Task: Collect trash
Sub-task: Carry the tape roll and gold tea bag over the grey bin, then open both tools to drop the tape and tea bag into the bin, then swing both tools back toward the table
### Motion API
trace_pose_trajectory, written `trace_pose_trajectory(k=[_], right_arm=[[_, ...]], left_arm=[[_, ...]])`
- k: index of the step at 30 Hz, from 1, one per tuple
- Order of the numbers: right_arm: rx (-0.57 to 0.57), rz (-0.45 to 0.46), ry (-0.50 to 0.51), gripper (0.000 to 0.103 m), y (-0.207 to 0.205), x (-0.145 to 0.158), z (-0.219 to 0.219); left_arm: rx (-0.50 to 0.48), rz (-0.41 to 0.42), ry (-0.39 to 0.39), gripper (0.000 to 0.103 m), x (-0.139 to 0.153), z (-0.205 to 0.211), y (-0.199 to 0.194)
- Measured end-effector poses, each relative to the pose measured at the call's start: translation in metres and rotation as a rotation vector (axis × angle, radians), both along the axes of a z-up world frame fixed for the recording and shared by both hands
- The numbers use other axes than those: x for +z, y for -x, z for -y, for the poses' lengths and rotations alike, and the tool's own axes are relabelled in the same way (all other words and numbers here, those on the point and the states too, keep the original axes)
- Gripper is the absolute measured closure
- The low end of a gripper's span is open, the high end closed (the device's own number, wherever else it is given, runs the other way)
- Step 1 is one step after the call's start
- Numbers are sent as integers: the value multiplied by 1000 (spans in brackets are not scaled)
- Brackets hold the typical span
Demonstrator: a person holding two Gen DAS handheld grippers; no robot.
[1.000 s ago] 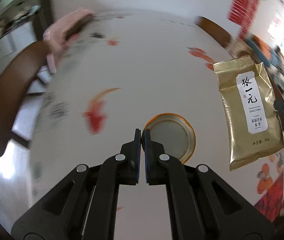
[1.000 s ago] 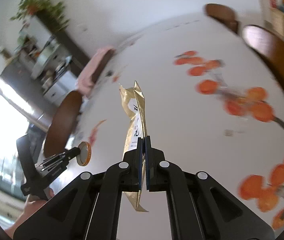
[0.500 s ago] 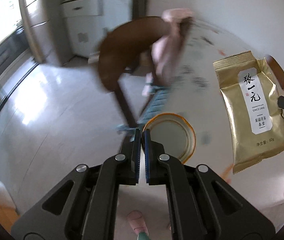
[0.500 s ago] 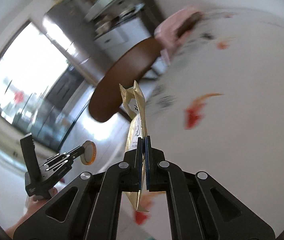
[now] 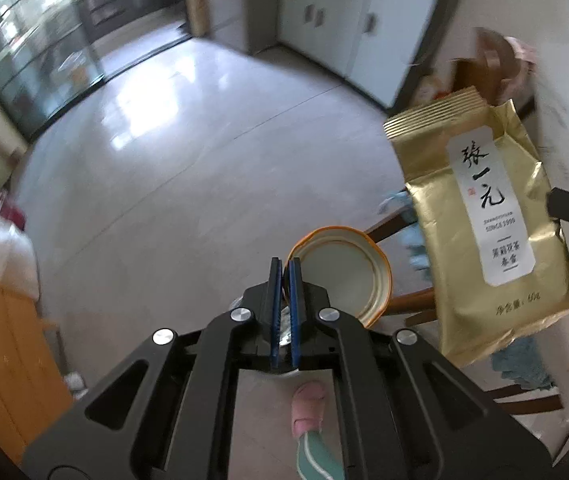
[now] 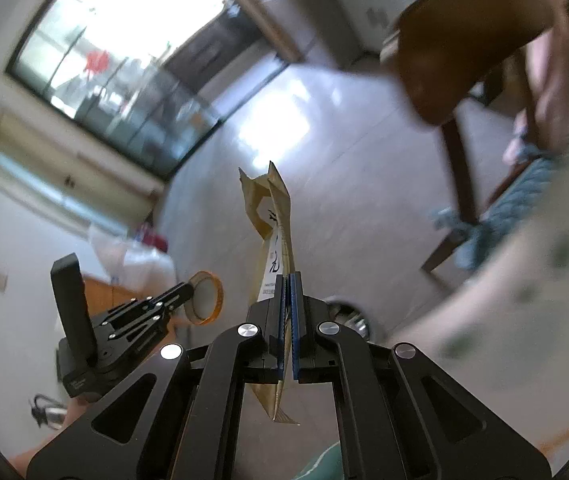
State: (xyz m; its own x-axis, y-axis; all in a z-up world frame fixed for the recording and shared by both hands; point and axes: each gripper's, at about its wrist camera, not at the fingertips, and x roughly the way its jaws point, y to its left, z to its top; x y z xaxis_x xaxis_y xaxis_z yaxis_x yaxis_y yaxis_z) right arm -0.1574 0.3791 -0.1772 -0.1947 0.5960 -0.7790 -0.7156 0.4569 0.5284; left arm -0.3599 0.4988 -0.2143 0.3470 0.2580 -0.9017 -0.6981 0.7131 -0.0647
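Below both cameras spreads a pale, glossy tiled floor (image 5: pixel 188 184), with thin grout lines running across it and a bright patch of window light reflected near its far side. White cabinets (image 5: pixel 348 28) stand on it at the far end, beside a dark glazed door (image 5: pixel 44 60). An orange wooden cabinet (image 5: pixel 0 344) stands at the near left edge, with a white plastic bag (image 5: pixel 0 240) behind it. A brown wooden chair (image 6: pixel 464 48) stands on the floor, its legs planted on the tiles and a blue cushion (image 6: pixel 516 196) on its seat. At the right edge shows the worktop (image 6: pixel 524 280), covered in a pale patterned cloth. A pink slipper (image 5: pixel 308 408) rests on the tiles.
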Motion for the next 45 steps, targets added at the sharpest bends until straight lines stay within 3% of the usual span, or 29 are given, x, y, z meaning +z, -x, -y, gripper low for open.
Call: trace_pose_trajectory(k=[4, 9, 20, 23, 27, 31, 34, 35, 36, 37, 38, 41, 45], right_arm=[[90, -42, 76, 100, 31, -48, -46], [159, -84, 177, 100, 59, -119, -81], [233, -116, 374, 100, 84, -306, -97], [228, -136, 418, 100, 87, -354, -93], [208, -155, 458, 100, 90, -396, -88], [189, -153, 485, 98, 88, -419, -87], [182, -160, 518, 95, 85, -431, -89], [176, -154, 533, 86, 83, -433, -89], [170, -154, 542, 68, 81, -435, -89], [163, -154, 548, 61, 80, -437, -90], [151, -155, 544, 58, 77, -433, -89], [136, -137, 520, 58, 72, -416, -88], [115, -140, 485, 58, 66, -397, -82]], left_arm=[[59, -51, 33, 101, -39, -19, 24], [115, -119, 97, 101, -107, -37, 44], [162, -193, 208, 101, -279, -48, 56], [157, -214, 228, 101, -316, -42, 56], [144, -234, 249, 100, -349, -36, 55], [121, -255, 256, 96, -372, -25, 44], [108, -232, 298, 84, -377, -22, 44], [108, -235, 301, 82, -377, -22, 41], [105, -234, 301, 79, -376, -22, 40], [103, -235, 300, 69, -374, -21, 39], [101, -230, 299, 65, -371, -22, 40], [86, -224, 281, 64, -359, -22, 38], [65, -227, 246, 48, -335, -20, 38]])
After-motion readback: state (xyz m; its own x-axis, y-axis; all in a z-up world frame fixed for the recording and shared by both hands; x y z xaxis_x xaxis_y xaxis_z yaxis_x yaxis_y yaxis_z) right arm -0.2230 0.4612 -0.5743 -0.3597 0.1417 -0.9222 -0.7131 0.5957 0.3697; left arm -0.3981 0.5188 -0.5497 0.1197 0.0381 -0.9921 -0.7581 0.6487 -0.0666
